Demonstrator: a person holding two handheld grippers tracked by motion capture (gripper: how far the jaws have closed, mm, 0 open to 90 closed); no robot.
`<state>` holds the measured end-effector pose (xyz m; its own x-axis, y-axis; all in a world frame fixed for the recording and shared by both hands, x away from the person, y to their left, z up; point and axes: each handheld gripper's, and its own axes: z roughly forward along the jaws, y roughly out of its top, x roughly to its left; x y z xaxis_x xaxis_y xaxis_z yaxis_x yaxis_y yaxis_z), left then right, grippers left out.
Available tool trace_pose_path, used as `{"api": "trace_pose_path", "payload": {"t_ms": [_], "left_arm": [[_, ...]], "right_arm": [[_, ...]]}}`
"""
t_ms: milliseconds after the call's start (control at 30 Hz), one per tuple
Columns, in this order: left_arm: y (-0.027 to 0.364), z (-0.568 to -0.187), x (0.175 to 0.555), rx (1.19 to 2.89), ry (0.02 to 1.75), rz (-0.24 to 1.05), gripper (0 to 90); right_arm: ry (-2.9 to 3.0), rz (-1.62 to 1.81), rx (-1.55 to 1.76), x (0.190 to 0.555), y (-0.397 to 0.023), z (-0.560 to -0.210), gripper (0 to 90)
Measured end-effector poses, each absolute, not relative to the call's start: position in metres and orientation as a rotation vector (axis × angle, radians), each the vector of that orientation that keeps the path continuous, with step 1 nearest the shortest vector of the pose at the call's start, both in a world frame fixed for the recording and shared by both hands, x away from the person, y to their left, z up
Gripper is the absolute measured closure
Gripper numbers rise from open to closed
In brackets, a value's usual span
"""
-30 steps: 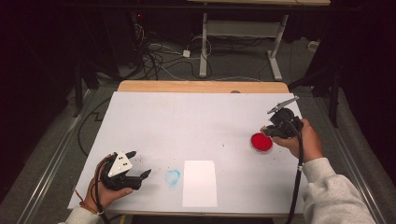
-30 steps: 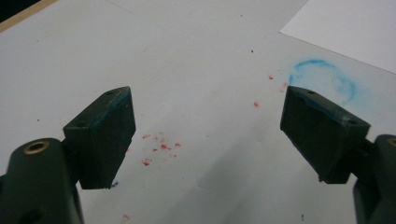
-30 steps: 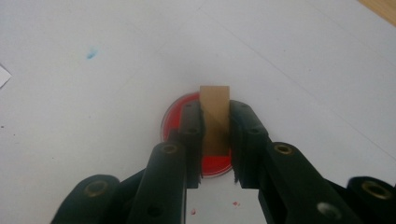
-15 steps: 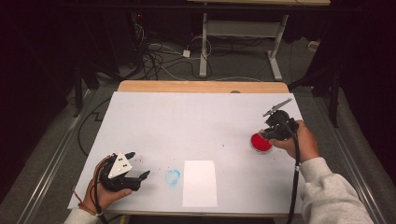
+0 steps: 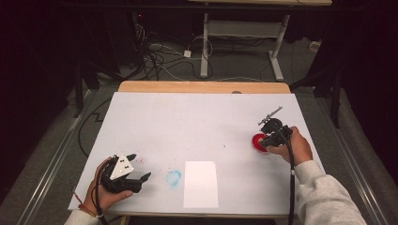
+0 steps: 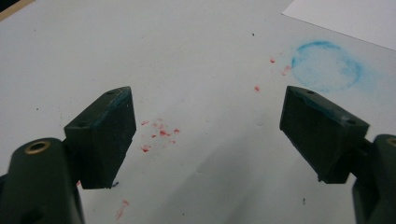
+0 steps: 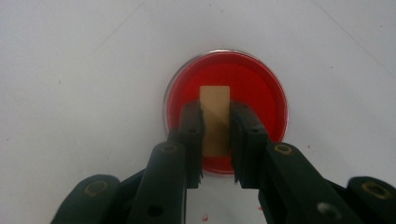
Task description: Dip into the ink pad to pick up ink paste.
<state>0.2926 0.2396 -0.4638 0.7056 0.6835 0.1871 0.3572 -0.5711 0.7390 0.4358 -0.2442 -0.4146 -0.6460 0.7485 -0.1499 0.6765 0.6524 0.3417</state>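
The small tan block [image 7: 215, 116] sits clamped between your right gripper [image 7: 215, 179] jaws, its far end poking out past the tips and over the middle of the red ink dish [image 7: 261, 88], which lies directly beneath and ahead of those jaws. Whether the block's end is touching the ink or hanging just above it can't be told from here. This looks like the inking step of a stamping job: you're loading the block with red. Next you'll likely need to lift straight up, keeping the grip firm so the block doesn't slip, and carry it across to the white sheet [image 5: 201, 183].

Your left gripper [image 6: 205, 140] rests with its jaws spread wide, nothing between them. A scatter of red specks [image 6: 159, 133] lies on the table [image 6: 140, 42] between those jaws, and a faint blue ring [image 6: 327, 65] sits just beyond the right-hand jaw, with the sheet's corner farther past it. Mind dripping ink on the way.
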Motion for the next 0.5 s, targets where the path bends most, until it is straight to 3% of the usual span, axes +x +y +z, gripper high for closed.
{"api": "trace_pose_path", "payload": {"t_ms": [500], "left_arm": [[0.2351,-0.4639,0.2920,2.233,0.766,0.602,18.4]], "right_arm": [[2.581,0.389,1.152,0.4336,-0.2457,-0.4190,76.7]]}}
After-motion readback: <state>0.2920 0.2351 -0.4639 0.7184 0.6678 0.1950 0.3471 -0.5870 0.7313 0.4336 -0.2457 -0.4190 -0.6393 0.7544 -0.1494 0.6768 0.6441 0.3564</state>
